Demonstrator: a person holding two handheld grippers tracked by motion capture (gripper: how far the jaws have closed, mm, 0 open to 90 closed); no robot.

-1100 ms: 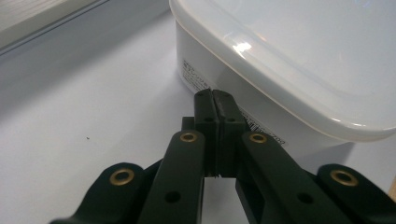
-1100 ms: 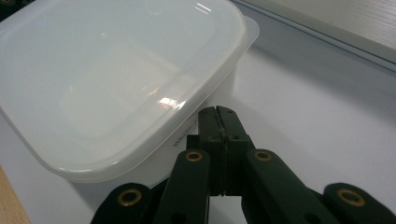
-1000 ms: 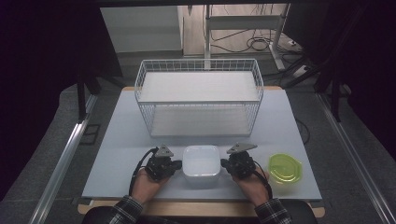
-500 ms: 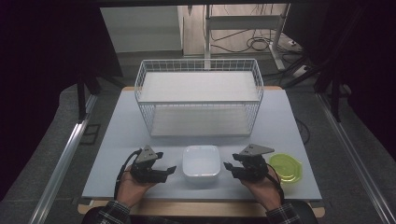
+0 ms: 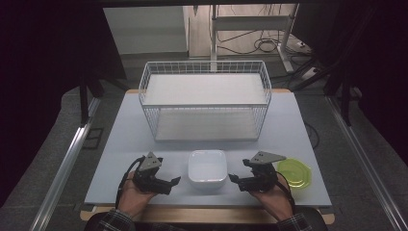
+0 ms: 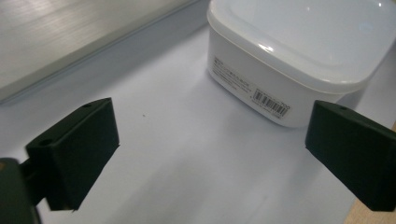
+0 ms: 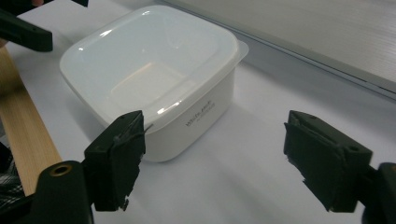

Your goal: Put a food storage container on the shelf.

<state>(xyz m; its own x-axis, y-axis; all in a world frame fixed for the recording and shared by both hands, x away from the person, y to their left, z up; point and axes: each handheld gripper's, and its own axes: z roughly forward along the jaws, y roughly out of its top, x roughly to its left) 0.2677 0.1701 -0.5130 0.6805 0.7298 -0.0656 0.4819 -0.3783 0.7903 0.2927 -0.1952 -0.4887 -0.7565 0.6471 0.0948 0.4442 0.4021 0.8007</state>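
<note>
The white box [image 5: 207,168] sits near the front edge of the table [image 5: 120,144], with its lid on. The left gripper [image 5: 174,182] lies at 9 o'clock from the box, a little apart, and the right gripper [image 5: 235,179] at 3 o'clock, also apart. Both point toward the box. Their jaws have just been opening and now stand spread, with nothing between them. At 12 o'clock from the box stands a wire basket [image 5: 204,98]. A green lid [image 5: 294,173] lies at 3 o'clock, past the right gripper.
</note>
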